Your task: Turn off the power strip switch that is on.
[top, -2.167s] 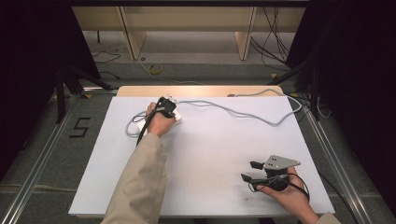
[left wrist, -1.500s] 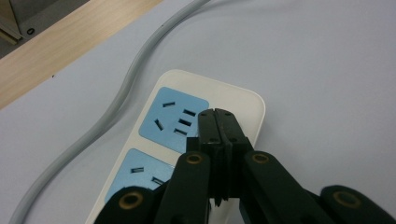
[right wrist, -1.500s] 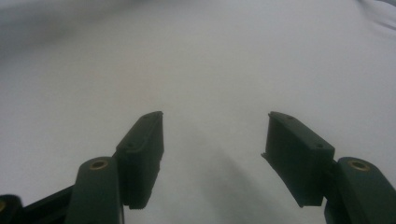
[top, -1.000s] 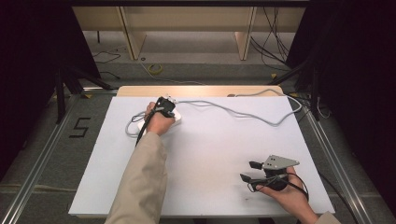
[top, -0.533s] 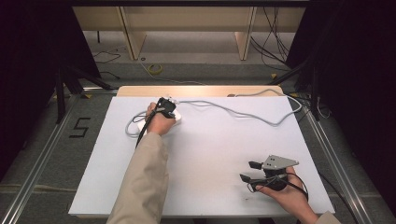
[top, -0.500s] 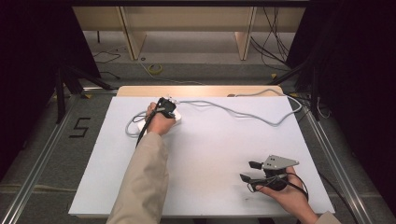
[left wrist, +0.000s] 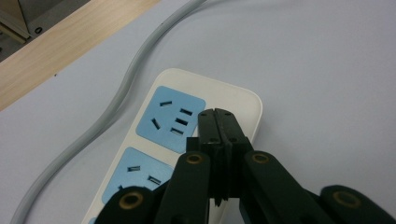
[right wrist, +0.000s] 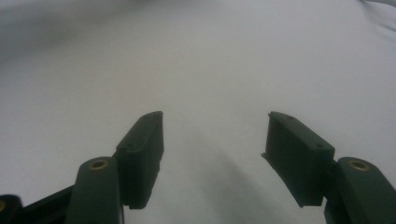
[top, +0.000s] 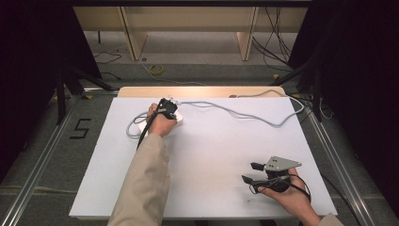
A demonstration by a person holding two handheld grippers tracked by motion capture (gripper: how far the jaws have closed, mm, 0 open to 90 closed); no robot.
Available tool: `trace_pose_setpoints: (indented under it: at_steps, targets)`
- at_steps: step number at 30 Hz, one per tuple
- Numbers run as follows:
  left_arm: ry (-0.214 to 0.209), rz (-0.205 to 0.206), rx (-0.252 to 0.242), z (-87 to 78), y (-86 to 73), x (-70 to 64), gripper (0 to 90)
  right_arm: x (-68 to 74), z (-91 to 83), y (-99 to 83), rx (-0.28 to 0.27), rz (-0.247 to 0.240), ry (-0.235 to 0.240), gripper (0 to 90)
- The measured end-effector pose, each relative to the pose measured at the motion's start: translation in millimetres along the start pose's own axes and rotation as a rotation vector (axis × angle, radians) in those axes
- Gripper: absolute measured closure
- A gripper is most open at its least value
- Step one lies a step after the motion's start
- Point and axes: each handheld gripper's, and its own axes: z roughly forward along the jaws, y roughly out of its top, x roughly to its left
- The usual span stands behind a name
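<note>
- Two grippers work over a white-covered bench [top: 211, 155]; the left gripper [top: 168, 107] sits near the far edge, left of centre, and the right gripper [top: 256, 173] near the front right corner.
- The left gripper [left wrist: 218, 122] has its jaws pressed together with nothing between them, tips just over the end of a white power strip [left wrist: 243, 100], beside a blue socket panel [left wrist: 170, 119]; whether they touch it I cannot tell.
- The power strip [top: 178, 123] lies by the far edge, mostly hidden under the left hand [top: 161, 123].
- Its grey cord [top: 244, 113] snakes along the far edge toward the far right corner; another loop lies left of the hand.
- The right gripper [right wrist: 215, 154] has its jaws spread wide, empty, over bare bench surface [right wrist: 201, 70].
- No containers are on the bench.
</note>
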Motion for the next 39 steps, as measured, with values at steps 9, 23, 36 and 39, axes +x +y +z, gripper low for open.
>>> trace_pose_setpoints:
  at_steps: [9,23,36,39]
  targets:
    - [-0.006,-0.039,-0.048,-5.5,-0.1,0.5,89.2,-0.3,0.1,-0.1,0.0,0.005,-0.001,37.9]
    - [-0.014,-0.089,-0.063,-25.4,-4.0,10.1,71.0,-0.1,-0.1,0.0,0.001,0.005,-0.004,37.9]
    - [-0.047,-0.127,-0.061,-42.7,-15.8,9.8,55.5,-0.1,0.1,0.2,0.003,0.003,-0.008,37.9]
    - [-0.041,-0.122,-0.061,-47.4,-18.7,5.9,51.0,-0.1,0.1,0.2,0.003,0.004,-0.008,37.9]
